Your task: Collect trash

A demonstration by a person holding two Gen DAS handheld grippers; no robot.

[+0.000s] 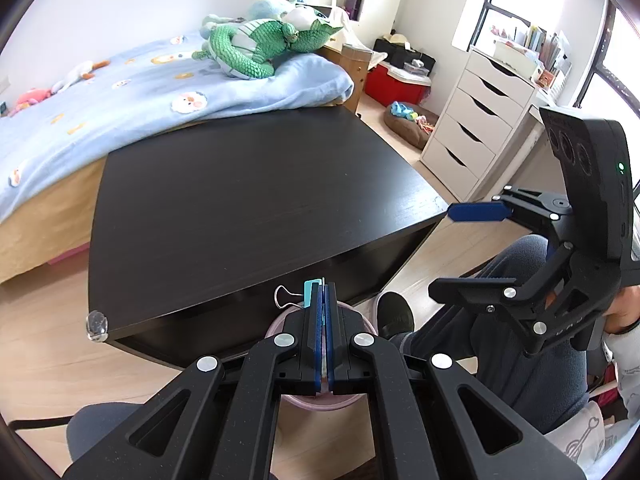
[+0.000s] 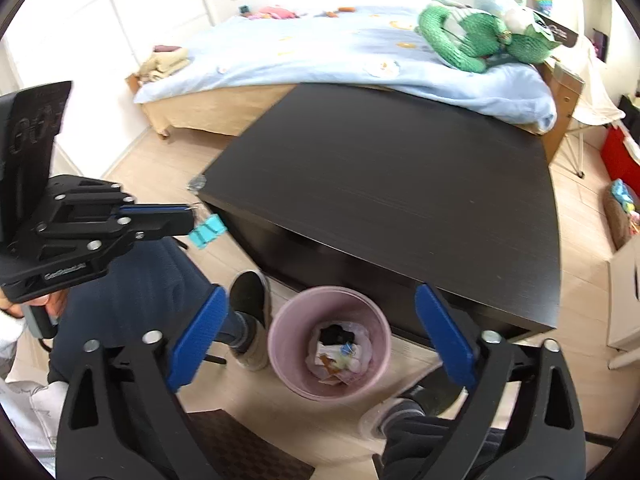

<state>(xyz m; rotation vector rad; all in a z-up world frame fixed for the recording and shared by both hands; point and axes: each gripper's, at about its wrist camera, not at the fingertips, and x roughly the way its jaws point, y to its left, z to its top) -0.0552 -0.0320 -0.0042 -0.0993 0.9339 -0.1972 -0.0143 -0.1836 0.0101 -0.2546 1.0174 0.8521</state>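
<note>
Right wrist view alone shows trash (image 2: 338,354) inside pink bin (image 2: 280,332), left tool (image 2: 192,210) pinching binder clip (image 2: 206,230)

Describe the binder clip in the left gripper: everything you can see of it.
The binder clip is small, with a turquoise body that looks like painted metal and silvery wire handles. The left gripper has its jaws shut on it; the body and one wire loop stick out to the left of the fingertips. In the right wrist view the clip hangs in the air beside the dark table, higher than the pink trash bin and off to its left, touching nothing else.
</note>
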